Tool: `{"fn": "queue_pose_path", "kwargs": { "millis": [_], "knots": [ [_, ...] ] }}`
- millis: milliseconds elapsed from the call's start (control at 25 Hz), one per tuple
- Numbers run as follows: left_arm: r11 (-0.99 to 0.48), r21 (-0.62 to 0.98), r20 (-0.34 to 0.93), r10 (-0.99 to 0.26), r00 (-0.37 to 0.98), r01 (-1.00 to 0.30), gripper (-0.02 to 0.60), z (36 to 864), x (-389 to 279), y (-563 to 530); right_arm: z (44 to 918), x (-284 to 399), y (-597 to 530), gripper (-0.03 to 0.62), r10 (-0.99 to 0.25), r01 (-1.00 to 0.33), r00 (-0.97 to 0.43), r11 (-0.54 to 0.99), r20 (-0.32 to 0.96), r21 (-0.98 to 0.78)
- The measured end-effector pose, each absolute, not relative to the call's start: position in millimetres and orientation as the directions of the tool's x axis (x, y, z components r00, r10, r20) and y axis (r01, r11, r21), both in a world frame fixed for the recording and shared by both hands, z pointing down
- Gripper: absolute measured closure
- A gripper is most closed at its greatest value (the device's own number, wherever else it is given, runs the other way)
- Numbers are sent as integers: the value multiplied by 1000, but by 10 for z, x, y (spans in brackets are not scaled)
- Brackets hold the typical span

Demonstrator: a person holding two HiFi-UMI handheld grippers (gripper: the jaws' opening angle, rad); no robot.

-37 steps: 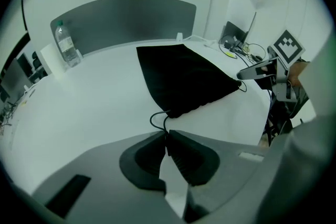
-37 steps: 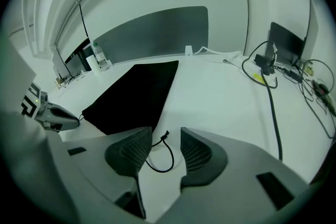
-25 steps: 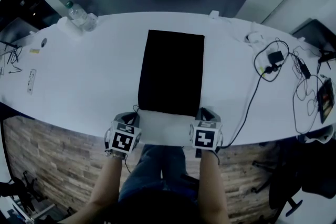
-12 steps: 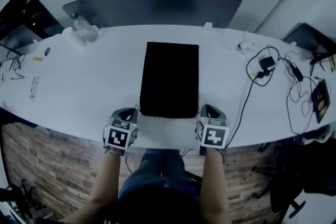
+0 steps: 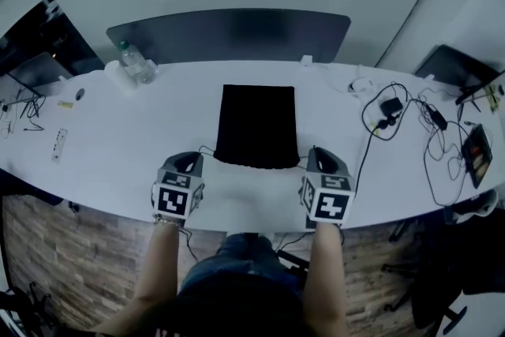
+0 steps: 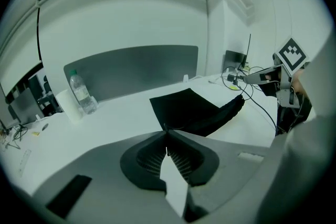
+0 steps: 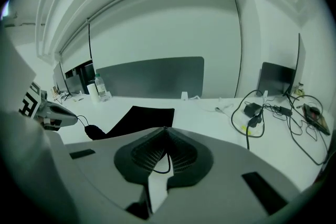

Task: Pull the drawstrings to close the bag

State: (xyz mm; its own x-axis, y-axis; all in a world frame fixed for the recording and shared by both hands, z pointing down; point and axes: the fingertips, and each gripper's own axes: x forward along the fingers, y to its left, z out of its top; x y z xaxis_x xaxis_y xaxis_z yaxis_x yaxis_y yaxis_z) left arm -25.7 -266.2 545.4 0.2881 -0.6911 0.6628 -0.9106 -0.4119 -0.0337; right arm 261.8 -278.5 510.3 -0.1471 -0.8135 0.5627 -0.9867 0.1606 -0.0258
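Black bag (image 5: 256, 125) lies flat mid-worktop (image 5: 118, 130), mouth at near edge, part-bunched. L hand-held gripper (image 6: 167, 131) clenched on left drawstring (image 6: 175, 128), R hand-held gripper (image 7: 164, 132) clenched on right drawstring (image 7: 169, 162). 1 each side, so pulling apart should cinch it.

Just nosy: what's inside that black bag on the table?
Nothing inside shows. The black bag lies flat on the white table with its near edge gathered, and its opaque cloth covers whatever it may hold. No bulge is visible.
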Motion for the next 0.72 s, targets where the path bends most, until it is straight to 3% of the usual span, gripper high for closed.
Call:
{"fn": "queue_pose_path", "kwargs": {
  "millis": [720],
  "knots": [
    [-329, -82, 533, -812, 237, -941, 569, 4783, -632, -3143, 4408, 2885, -3007, 585, -910, -995, -59, 89, 411, 54]
  ]
}}
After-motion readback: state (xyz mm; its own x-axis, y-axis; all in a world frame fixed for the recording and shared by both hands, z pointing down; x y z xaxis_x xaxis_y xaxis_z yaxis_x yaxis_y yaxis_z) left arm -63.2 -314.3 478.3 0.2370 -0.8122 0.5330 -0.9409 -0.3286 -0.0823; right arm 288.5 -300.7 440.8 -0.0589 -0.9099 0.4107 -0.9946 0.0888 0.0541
